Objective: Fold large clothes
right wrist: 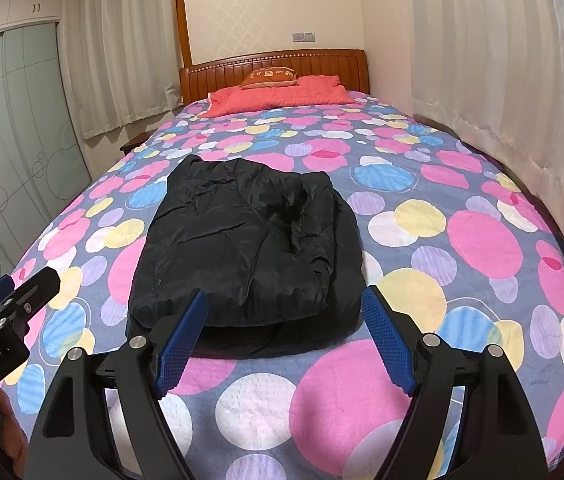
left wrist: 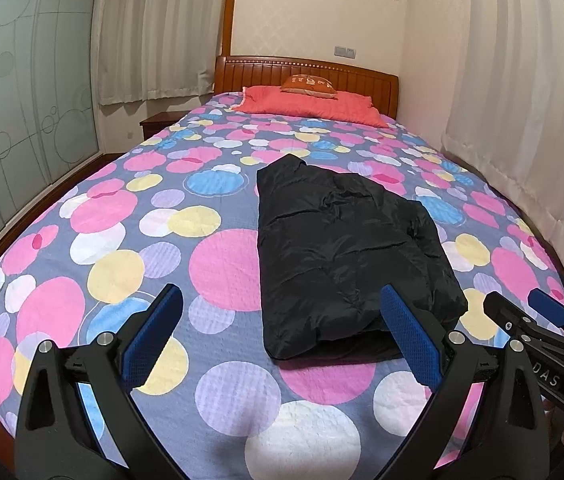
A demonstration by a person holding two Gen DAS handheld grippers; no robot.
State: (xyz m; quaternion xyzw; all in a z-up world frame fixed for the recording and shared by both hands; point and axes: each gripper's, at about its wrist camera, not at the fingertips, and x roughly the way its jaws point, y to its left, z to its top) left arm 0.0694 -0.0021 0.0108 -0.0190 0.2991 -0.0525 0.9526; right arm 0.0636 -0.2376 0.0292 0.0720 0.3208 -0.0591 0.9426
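Observation:
A black puffy jacket lies folded into a thick rectangle on the bed; it also shows in the right wrist view. My left gripper is open and empty, held above the near end of the bed, just short of the jacket's near left corner. My right gripper is open and empty, its jaws spread in front of the jacket's near edge. The right gripper also shows at the right edge of the left wrist view. The left gripper shows at the left edge of the right wrist view.
The bed has a quilt with coloured circles. A red pillow and a small orange cushion lie by the wooden headboard. Curtains hang along the right side. A glass wardrobe stands on the left.

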